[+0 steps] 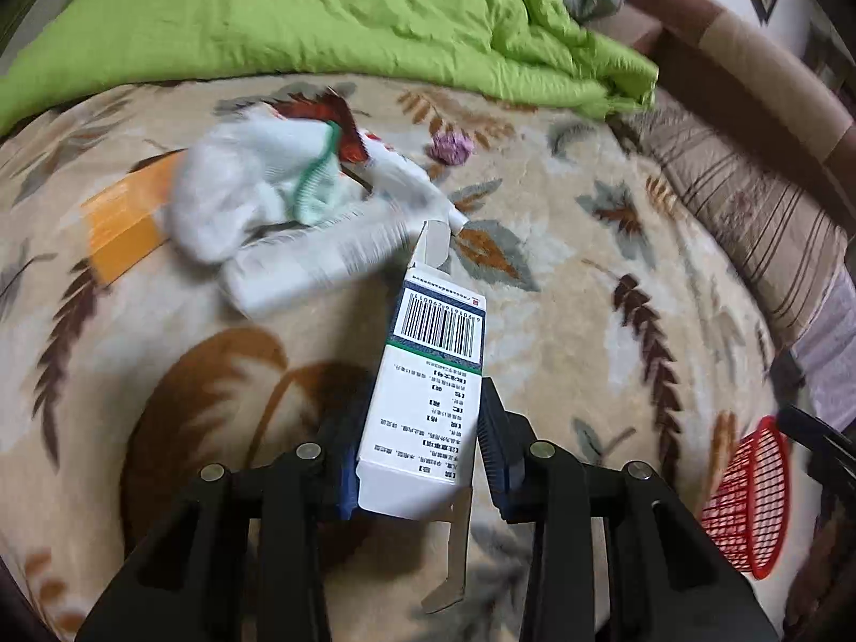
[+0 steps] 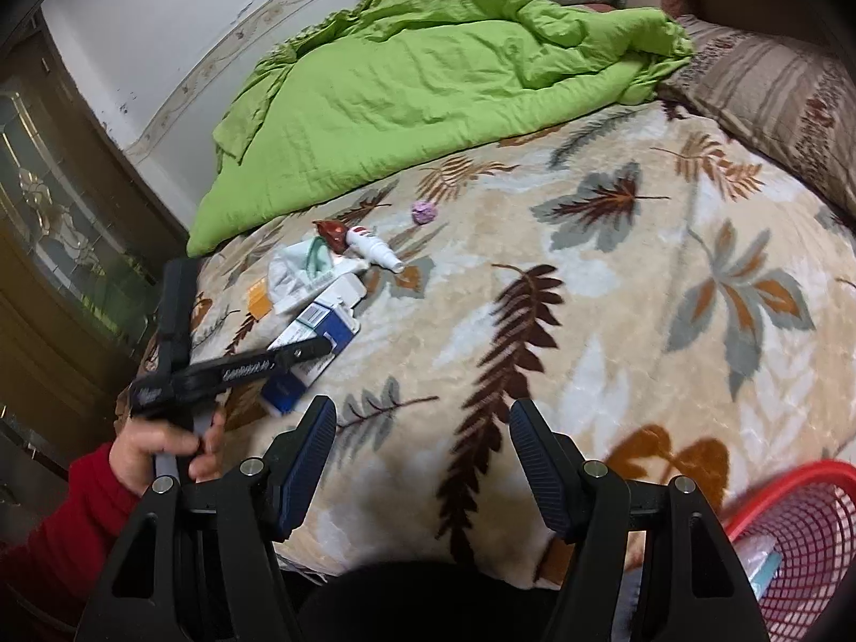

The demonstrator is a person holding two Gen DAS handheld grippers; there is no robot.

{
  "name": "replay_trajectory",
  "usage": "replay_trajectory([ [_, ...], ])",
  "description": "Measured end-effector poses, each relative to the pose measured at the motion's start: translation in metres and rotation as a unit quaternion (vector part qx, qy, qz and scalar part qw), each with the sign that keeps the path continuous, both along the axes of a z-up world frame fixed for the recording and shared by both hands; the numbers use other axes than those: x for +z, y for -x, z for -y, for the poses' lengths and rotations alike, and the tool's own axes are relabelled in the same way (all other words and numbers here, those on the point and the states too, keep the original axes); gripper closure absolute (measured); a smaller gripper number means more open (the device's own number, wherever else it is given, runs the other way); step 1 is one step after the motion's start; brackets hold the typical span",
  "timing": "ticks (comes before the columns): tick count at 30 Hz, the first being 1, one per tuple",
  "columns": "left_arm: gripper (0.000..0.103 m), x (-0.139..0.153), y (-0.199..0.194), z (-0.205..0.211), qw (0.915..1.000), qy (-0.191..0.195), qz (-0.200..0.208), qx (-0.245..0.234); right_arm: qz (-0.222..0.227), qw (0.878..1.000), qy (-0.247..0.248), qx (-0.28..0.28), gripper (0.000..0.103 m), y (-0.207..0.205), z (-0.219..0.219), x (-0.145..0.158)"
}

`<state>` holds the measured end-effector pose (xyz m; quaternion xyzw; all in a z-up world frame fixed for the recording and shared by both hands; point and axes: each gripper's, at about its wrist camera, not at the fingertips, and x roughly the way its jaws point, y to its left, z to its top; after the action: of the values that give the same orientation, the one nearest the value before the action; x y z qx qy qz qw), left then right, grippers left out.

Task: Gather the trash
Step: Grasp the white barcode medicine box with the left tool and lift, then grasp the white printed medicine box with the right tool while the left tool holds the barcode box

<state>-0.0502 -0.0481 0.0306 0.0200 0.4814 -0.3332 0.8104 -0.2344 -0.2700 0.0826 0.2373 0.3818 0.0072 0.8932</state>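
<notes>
Left gripper (image 1: pixel 417 460) pinches white box (image 1: pixel 428 390) over leaf-print blanket (image 1: pixel 588 331); right gripper (image 2: pixel 422 460) spread, empty. Green quilt (image 2: pixel 428 80) behind, wall (image 2: pixel 160 27) beyond. Red basket (image 2: pixel 792 545) at bed edge.

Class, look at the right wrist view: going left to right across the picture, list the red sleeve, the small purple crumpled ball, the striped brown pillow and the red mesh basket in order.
Red sleeve → small purple crumpled ball → striped brown pillow; the red mesh basket shares the pillow's span, so it is left unranked.
</notes>
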Motion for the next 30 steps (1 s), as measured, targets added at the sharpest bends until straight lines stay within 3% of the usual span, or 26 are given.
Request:
replay_trajectory([
  [4, 0.068, 0.019, 0.023, -0.032, 0.9977, 0.025, 0.043, 0.046, -0.002, 0.999, -0.022, 0.029, 0.031, -0.033, -0.008, 0.000],
  [10, 0.068, 0.029, 0.016, -0.075, 0.9832, 0.033, 0.105, 0.146, -0.026, 0.995, -0.049, 0.084, 0.031, -0.110, -0.036, -0.013],
  [16, 0.068, 0.020, -0.002, -0.097, 0.9755, 0.028, 0.099, 0.194, -0.056, 0.994, -0.056, 0.081, 0.032, -0.186, -0.044, -0.043],
  [22, 0.068, 0.017, -0.004, -0.096, 0.9733, 0.011, 0.110, 0.201, -0.090, 0.992, -0.025, 0.084, 0.049, -0.249, -0.055, -0.071],
  [24, 0.068, 0.018, -0.005, -0.097, 0.9712, 0.007, 0.118, 0.207, -0.101, 0.991, -0.014, 0.082, 0.061, -0.259, -0.056, -0.079],
  [25, 0.068, 0.019, -0.004, -0.096, 0.9697, 0.001, 0.128, 0.208, -0.096, 0.992, -0.014, 0.081, 0.065, -0.259, -0.056, -0.080],
  [27, 0.067, 0.022, -0.002, -0.095, 0.9681, -0.005, 0.140, 0.208, -0.086, 0.993, -0.011, 0.076, 0.084, -0.256, -0.059, -0.076],
  [30, 0.067, 0.024, 0.001, -0.091, 0.9665, -0.013, 0.155, 0.204, -0.068, 0.995, 0.004, 0.076, 0.091, -0.244, -0.063, -0.064],
])
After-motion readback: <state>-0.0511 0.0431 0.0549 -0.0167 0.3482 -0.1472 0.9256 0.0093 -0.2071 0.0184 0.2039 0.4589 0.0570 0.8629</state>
